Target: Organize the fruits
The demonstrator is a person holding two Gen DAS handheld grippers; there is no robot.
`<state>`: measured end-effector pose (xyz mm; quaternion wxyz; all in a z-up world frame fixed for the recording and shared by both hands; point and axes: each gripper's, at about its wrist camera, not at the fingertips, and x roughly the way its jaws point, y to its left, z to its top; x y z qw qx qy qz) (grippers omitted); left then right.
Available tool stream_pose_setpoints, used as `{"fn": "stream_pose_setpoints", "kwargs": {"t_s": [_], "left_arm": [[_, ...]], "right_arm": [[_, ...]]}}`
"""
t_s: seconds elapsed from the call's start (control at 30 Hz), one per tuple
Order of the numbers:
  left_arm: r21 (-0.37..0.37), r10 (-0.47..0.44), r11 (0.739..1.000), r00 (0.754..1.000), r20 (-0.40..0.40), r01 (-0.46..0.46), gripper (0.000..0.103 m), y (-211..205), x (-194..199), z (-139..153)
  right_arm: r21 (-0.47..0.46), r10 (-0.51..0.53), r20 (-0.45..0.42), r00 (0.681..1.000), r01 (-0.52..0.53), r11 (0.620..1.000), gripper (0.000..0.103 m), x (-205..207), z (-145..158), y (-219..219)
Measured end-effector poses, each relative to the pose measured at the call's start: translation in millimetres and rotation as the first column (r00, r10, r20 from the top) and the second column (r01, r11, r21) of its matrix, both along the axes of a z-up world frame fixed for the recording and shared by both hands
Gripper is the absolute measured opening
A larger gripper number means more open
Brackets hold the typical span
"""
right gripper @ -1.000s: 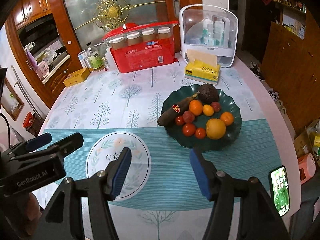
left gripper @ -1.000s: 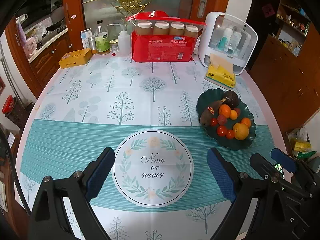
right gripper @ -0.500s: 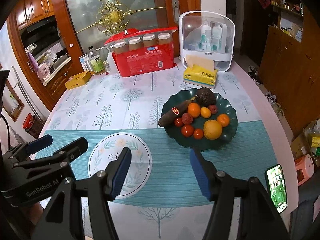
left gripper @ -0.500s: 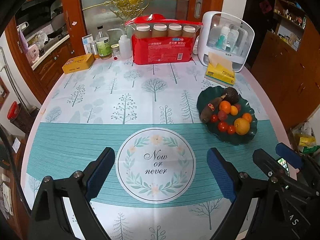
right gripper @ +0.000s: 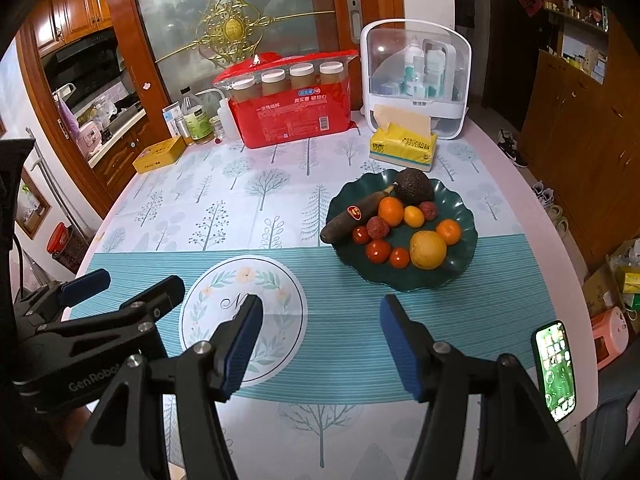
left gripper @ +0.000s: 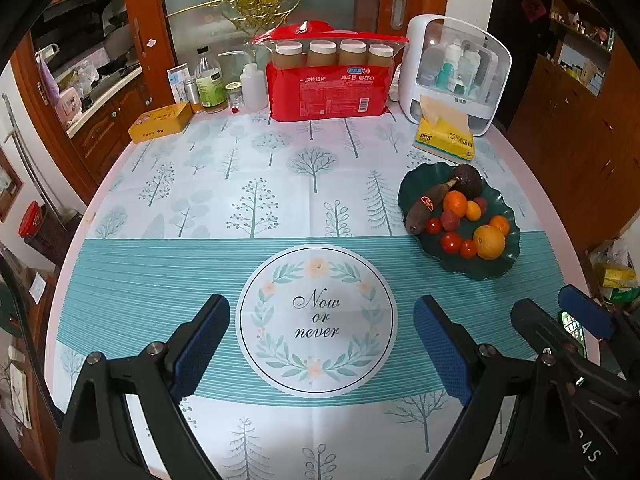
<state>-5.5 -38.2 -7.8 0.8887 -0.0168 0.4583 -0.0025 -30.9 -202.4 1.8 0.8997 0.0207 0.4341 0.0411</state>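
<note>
Tablecloth (left gripper: 192, 272) in teal stripes lies bare beneath the left gripper (left gripper: 320, 344), spread wide and holding nothing. Right gripper (right gripper: 320, 344) likewise gapes, near the scalloped dark-green fruit plate (right gripper: 460, 256). Beyond, a phone (right gripper: 556, 372) lies at the table's rim.

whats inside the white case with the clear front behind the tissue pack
Several white and teal bottles stand inside the white case. The tissue pack covers its lower front, so anything there is hidden.

Left gripper (left gripper: 321, 344), right gripper (right gripper: 321, 340): black frames, blue ribbed pads, silver screws, white lettering.
</note>
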Motion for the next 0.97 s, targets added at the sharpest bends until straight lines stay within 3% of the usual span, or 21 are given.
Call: {"fn": "stream_pose_setpoints", "kwargs": {"t_s": [0.97], "left_arm": [[0.025, -0.008, 1.000, 1.000, -0.011, 0.008, 0.092, 8, -10, -7]], "right_arm": [[0.002, -0.004, -0.018, 1.000, 0.004, 1.000, 0.062, -5, -8, 1]]}}
